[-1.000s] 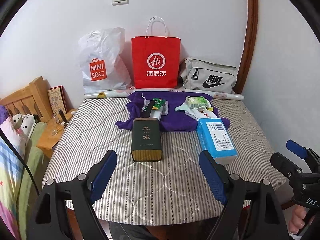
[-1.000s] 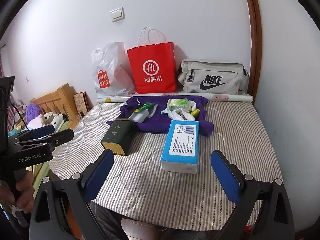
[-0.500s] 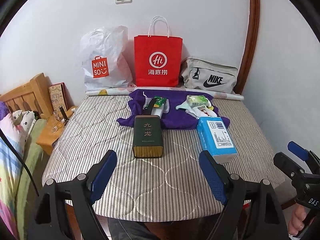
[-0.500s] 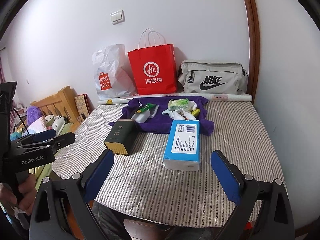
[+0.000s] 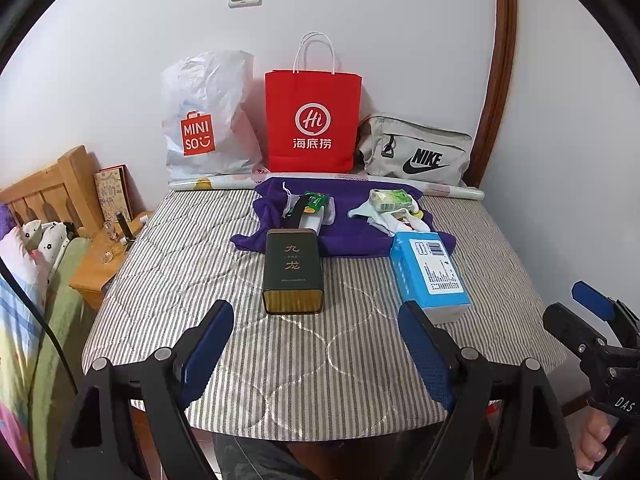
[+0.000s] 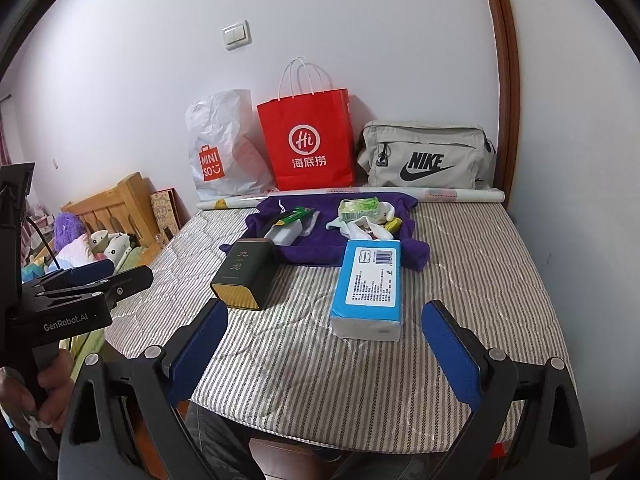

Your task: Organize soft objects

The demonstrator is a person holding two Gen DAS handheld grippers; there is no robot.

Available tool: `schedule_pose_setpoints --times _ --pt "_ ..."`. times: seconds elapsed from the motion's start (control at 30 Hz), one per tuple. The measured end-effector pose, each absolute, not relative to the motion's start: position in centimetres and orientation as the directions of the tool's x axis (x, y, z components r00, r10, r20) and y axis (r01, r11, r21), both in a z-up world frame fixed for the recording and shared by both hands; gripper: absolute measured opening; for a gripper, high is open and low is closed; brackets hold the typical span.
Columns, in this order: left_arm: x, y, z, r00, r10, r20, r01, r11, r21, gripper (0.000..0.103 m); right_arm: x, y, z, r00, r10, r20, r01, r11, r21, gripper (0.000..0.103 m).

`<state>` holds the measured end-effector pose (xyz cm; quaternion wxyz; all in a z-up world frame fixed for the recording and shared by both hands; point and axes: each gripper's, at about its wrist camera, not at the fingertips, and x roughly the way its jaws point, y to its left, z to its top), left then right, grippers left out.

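Gaping wide and empty, both hand-held grippers, left and right, face the striped mattress.

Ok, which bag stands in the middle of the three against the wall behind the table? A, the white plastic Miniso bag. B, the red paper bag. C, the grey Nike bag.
B: the red paper bag stands between the white plastic bag on its left and the grey Nike bag on its right, in both views.
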<state>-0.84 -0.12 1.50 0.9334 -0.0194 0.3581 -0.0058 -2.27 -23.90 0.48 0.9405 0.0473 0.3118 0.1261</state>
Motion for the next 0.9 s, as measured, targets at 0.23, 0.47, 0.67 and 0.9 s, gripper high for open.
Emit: schedule_pose_setpoints --times 0.23,0.47,0.67,0.9 --pt "-0.97 -0.23 1.43 0.742 -0.028 -0.669 0.002 0.999 -0.04 0.084 -2.29 -23.89 0.48 0.774 0.267 -0.574 -0.207 0.964 0.168 0.097" --pt "-1.11 -0.41 1.4 0.742 -0.029 -0.67 0.005 0.999 -0.038 0.084 -2.42 -23.96 0.55 0.775 0.268 -0.572 -0.205 0.963 0.173 0.097" --pt "-1.13 -0.47 1.44 0.742 -0.031 -0.669 0.007 0.999 -0.039 0.084 -2.59 -24.02 0.66 0.776 0.268 -0.57 -0.205 0.963 0.174 0.097" --pt "-1.31 -0.62 1.5 0.742 -0.036 -0.669 0.014 0.999 -0.037 0.084 -2.66 -24.02 0.73 0.776 0.269 -0.571 -0.206 0.963 0.175 0.097"
